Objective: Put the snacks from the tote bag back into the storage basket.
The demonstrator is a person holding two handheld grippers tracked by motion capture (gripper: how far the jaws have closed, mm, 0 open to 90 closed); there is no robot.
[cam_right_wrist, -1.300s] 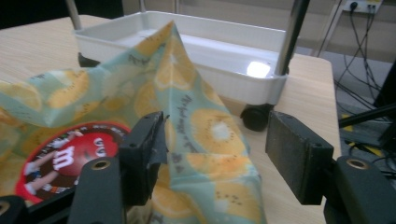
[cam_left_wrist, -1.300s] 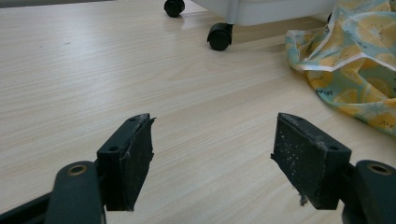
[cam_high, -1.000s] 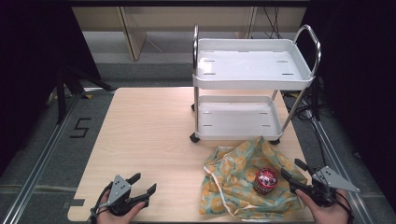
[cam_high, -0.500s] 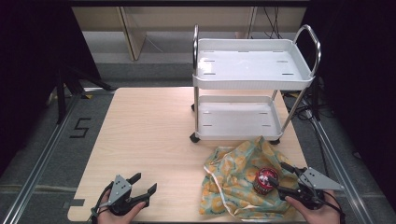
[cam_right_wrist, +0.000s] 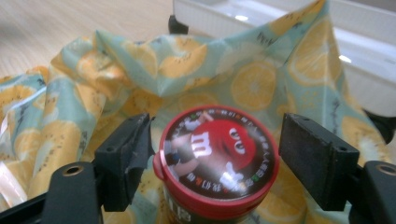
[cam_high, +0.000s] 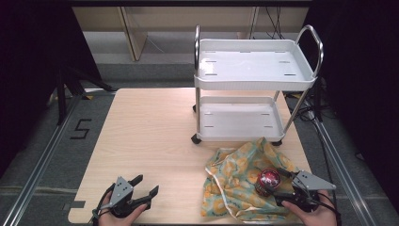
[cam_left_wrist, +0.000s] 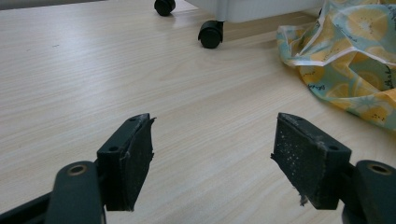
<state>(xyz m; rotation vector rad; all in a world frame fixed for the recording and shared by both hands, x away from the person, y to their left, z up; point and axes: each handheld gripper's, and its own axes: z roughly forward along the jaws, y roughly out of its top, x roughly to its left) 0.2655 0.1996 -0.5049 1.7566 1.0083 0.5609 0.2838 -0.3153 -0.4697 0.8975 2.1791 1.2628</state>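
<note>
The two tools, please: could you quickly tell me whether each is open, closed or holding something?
Left tool: open, holding nothing, over the table.
Right tool: open, jaws on either side of the red-lidded jar, not yet gripping it.

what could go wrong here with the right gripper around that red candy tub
The right gripper is open around the red-lidded tub, which stands on the loose fruit-print cloth. Closing may pinch cloth along with it. The fingers sit up near the lid, so the tub might tip or slip on the soft folds.
</note>
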